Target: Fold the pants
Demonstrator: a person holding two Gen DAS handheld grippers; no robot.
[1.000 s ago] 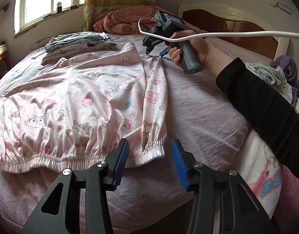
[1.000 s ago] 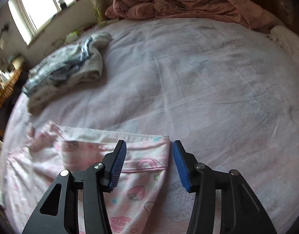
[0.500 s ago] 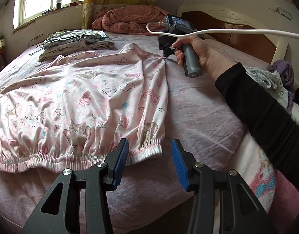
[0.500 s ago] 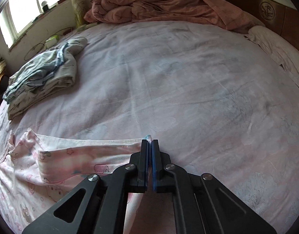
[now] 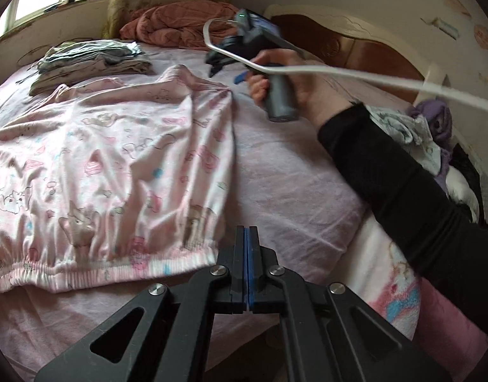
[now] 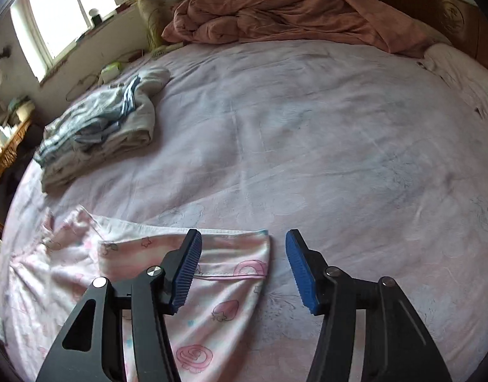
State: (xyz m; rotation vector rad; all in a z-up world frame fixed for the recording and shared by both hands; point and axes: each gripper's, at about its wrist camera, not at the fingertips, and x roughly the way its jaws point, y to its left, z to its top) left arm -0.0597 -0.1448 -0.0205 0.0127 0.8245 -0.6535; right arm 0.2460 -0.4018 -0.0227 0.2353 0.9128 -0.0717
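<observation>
Pink printed pants point(image 5: 116, 165) lie spread on the bed, elastic waistband near me, leg cuffs far. My left gripper point(image 5: 247, 232) is shut, its tips just right of the waistband's right corner; I cannot tell if cloth is pinched. In the left wrist view my right gripper point(image 5: 225, 63), held in a hand, hovers just past the far cuff. In the right wrist view the right gripper point(image 6: 242, 248) is open, its fingers either side of the cuff corner point(image 6: 256, 248) of the pants point(image 6: 196, 302), which lies flat on the sheet.
A stack of folded grey clothes point(image 5: 91, 60) point(image 6: 100, 127) lies at the far left of the bed. A rumpled brown-pink quilt point(image 6: 291, 6) is at the head, by the wooden headboard point(image 5: 355, 51). More clothes point(image 5: 419, 133) are piled at the right edge.
My left gripper has shut at the waistband's right corner. My right gripper shut on the cuff corner, pulled it, then opened and let it lie flat.
</observation>
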